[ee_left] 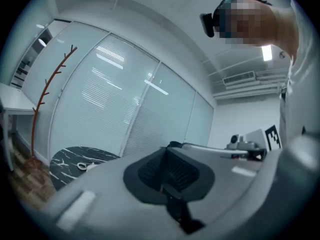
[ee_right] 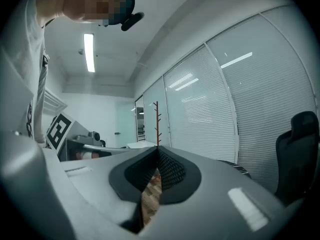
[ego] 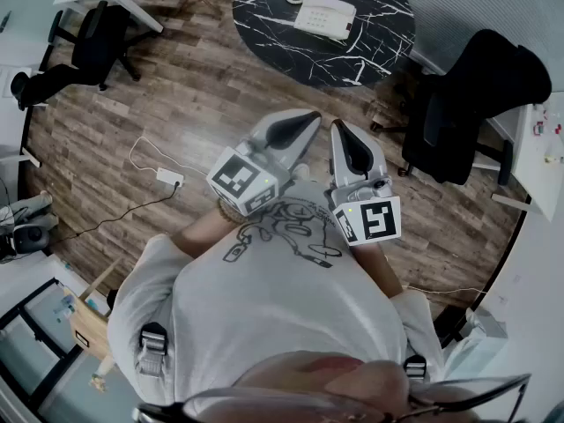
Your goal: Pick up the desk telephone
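Observation:
A white desk telephone [ego: 324,15] sits on a round black marble table [ego: 379,7] at the top of the head view, far ahead of me. My left gripper [ego: 310,115] and right gripper [ego: 336,126] are held level side by side in front of my chest, both shut with nothing between the jaws. In the left gripper view the table [ee_left: 75,159] shows low at the left with the telephone [ee_left: 90,167] small on it; the left gripper [ee_left: 167,149] has its pads together. The right gripper [ee_right: 158,150] also has its pads together, pointing toward the glass wall.
A black office chair [ego: 467,104] stands right of the table, also seen as a chair [ee_right: 299,154] in the right gripper view. Another black chair [ego: 88,51] is at the upper left. A white power strip and cable [ego: 167,176] lie on the wood floor. A red coat stand [ee_left: 42,99] is by the blinds.

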A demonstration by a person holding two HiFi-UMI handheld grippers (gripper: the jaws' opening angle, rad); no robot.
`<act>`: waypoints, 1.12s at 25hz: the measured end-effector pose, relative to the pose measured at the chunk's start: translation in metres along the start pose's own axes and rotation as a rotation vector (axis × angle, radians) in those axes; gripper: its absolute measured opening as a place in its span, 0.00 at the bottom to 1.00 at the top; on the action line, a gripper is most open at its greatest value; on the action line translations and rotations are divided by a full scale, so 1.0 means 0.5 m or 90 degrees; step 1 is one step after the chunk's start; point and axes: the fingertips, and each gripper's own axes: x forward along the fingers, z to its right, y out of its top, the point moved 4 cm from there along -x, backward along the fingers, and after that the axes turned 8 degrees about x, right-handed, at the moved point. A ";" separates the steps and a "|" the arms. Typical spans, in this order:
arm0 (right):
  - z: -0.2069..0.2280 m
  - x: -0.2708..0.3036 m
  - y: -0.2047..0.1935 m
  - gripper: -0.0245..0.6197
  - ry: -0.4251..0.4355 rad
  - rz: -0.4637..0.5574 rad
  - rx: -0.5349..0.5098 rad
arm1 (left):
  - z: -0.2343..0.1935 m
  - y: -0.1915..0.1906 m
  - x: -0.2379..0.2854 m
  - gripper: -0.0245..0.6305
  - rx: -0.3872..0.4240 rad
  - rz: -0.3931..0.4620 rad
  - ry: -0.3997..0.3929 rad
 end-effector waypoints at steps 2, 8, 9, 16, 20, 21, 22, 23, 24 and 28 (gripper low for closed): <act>0.003 0.002 -0.001 0.05 0.000 -0.001 -0.001 | -0.001 -0.001 0.003 0.04 0.000 0.000 0.000; 0.009 0.005 -0.002 0.05 -0.001 0.000 0.009 | -0.004 -0.002 0.008 0.04 0.002 -0.001 -0.002; 0.011 0.004 -0.002 0.05 -0.002 0.001 0.011 | -0.004 -0.002 0.009 0.04 0.003 -0.001 -0.003; 0.035 -0.012 0.000 0.05 -0.004 -0.002 0.013 | 0.008 -0.006 0.033 0.04 -0.001 -0.001 -0.002; 0.058 -0.031 -0.005 0.05 -0.004 -0.004 0.019 | 0.026 -0.018 0.053 0.04 0.001 -0.004 -0.001; 0.063 -0.036 -0.007 0.05 -0.004 -0.004 0.020 | 0.031 -0.022 0.058 0.04 0.000 -0.005 -0.001; 0.068 -0.042 -0.009 0.05 -0.003 -0.004 0.022 | 0.037 -0.026 0.062 0.04 -0.001 -0.006 0.000; 0.074 -0.048 -0.010 0.05 -0.003 -0.004 0.022 | 0.042 -0.030 0.066 0.04 -0.002 -0.007 0.001; 0.080 -0.052 -0.011 0.05 -0.003 -0.004 0.022 | 0.046 -0.032 0.069 0.04 -0.004 -0.007 0.003; 0.085 -0.064 -0.013 0.05 -0.005 -0.001 0.017 | 0.059 -0.038 0.070 0.04 -0.003 -0.007 0.007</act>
